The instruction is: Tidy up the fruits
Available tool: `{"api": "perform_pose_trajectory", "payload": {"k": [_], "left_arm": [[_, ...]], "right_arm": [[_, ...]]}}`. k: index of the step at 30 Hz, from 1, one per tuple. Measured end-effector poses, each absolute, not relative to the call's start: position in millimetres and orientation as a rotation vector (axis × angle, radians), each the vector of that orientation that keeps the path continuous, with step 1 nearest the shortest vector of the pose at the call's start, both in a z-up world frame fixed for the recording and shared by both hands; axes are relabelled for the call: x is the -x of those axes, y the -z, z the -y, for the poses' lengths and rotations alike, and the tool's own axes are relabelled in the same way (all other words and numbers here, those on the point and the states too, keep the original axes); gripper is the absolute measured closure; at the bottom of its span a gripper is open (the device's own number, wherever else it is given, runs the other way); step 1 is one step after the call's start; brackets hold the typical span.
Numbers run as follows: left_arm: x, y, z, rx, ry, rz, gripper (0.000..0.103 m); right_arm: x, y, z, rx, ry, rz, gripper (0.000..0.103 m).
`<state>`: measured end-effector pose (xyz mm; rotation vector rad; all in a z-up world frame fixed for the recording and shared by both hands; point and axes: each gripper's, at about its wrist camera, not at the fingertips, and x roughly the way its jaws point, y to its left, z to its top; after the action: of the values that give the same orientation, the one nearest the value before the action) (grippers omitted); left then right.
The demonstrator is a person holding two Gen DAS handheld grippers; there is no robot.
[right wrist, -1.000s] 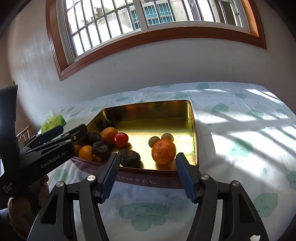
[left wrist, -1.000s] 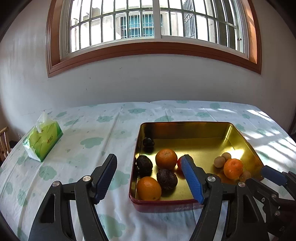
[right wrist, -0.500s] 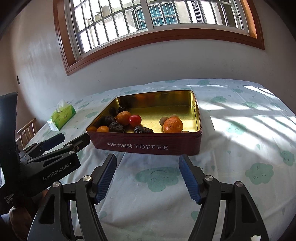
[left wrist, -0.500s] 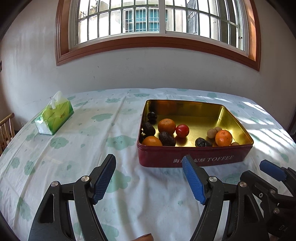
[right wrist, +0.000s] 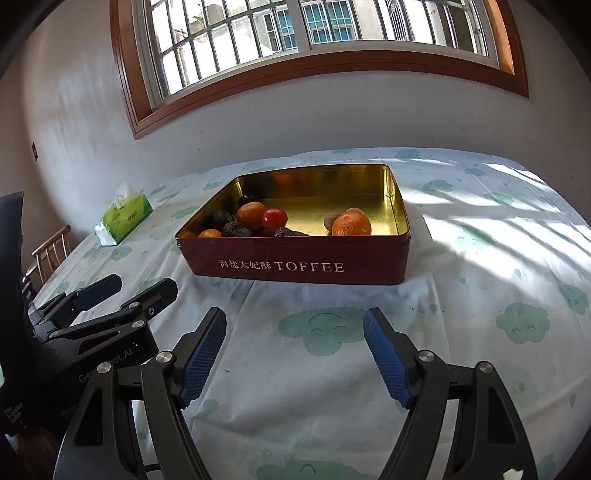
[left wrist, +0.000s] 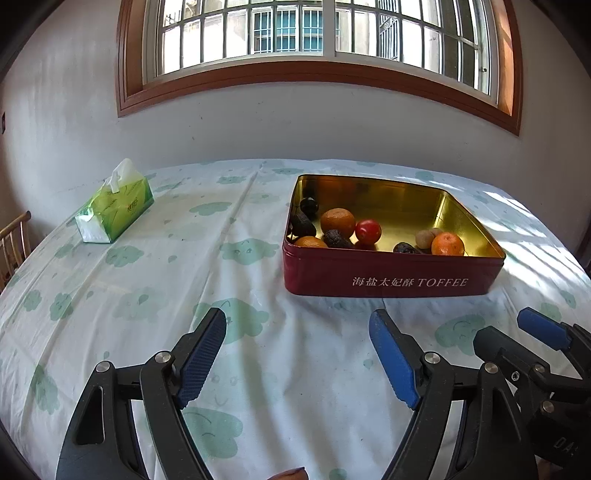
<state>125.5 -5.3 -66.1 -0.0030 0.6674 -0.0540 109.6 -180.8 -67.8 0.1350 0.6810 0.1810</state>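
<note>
While our left gripper (left wrist: 297, 328) hangs over the tablecloth (left wrist: 122, 302), jaws just widened and empty, the fruit tin (left wrist: 388, 277) sits ahead. In the right view, our right gripper (right wrist: 295, 328), likewise just spread and empty, faces that tin (right wrist: 295, 267) holding oranges (right wrist: 351, 224) and a tomato (right wrist: 274, 218).

Ahead of the claw and high up, a wide window (left wrist: 317, 33) with a brown wooden frame and white barred panes is set in a pale, slightly stained wall (left wrist: 258, 125). Daylight falls through it in bright stripes on the cloth (right wrist: 491, 236) of the surface, white with green cloud prints, ahead and to the right of the claw. Far to the left of the claw, at the edge of the surface, stands a wooden chair (right wrist: 50, 254).
</note>
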Motion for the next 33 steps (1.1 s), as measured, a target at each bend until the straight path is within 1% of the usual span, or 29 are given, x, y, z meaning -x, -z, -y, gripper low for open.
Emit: {"api": "perform_pose_trajectory", "payload": {"k": [33], "left_arm": [[-123.3,64.5,1.4,-0.001,0.030,-0.665,0.022]], "right_arm": [[-109.0,65.1,176.5,-0.099,-0.166,-0.667,0.027]]}}
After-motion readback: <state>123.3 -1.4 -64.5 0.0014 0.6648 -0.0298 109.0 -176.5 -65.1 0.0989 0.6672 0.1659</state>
